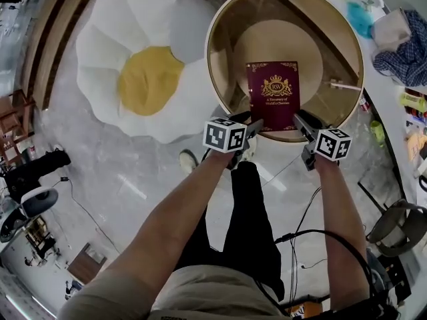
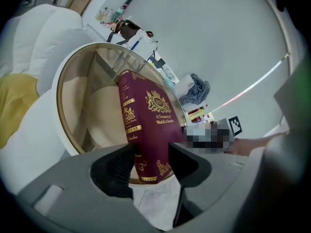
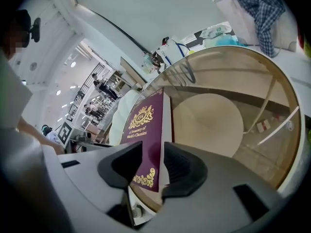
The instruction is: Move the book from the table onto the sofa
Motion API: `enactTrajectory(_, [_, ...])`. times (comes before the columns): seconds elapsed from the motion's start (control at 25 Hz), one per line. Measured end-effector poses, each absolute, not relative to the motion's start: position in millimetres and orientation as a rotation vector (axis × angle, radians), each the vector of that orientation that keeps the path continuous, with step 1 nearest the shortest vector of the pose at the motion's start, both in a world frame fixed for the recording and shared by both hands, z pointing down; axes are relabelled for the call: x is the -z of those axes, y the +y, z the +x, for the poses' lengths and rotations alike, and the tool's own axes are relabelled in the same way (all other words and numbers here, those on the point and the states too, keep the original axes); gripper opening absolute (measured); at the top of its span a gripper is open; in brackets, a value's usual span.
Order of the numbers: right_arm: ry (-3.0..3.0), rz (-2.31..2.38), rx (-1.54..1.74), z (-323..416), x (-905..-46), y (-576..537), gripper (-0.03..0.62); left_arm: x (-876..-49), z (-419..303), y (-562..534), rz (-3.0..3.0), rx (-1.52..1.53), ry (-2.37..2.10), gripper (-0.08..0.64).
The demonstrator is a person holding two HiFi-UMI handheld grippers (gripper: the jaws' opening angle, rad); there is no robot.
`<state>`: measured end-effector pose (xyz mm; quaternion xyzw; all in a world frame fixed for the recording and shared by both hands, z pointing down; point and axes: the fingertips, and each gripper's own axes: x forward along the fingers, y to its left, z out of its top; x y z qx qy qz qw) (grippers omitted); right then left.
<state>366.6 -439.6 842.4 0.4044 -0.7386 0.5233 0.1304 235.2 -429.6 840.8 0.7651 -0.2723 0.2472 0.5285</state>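
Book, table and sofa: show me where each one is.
book (image 1: 273,95), head view, middle of its red cover
table (image 1: 327,39), head view, bare glass top
sofa (image 1: 150,79), head view, its yellow centre

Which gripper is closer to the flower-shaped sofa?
Left. The left gripper is at the book corner nearest the sofa; the right gripper is across the book, farther off.

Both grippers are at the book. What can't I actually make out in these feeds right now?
Head view: the book's near corners, hidden under the left gripper and right gripper.
Left gripper view: the spine's lowest lettering, behind one jaw; the sofa, cut off by the left edge.
Right gripper view: the book's spine, on its far side; most of its near edge, behind the jaws.
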Motion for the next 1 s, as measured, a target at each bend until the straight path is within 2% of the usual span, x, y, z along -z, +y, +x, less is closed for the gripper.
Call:
enactTrajectory(0.12, [-2.138,1.182,-1.528,363.8,-845.7,-440.2,0.104,-849.5,232.2,-432.8,1.796,-0.587,-0.663,0.202])
enactTrajectory(0.28, [-2.126,1.235,-1.551,366.4,-845.2,-440.2,0.088,-851.2,233.6,-434.3,1.792,-0.594,-0.659,0.202])
enactTrajectory(0.44, [-2.141,1.261,-1.561,361.3,-834.3,-437.9,0.074,-846.0,228.0,-431.4,1.835,-0.607,-0.684,0.167])
enactTrajectory(0.76, [-2.226,1.222,-1.557,329.2,-811.0,-435.4,0.060,-832.9,198.9,-423.4,1.810,-0.553,-0.743,0.169])
enactTrajectory(1.0, [-2.290,1.142,-1.530,267.1,-788.6,-436.2,0.060,-810.3,137.0,-417.6,1.808,-0.496,-0.814,0.169])
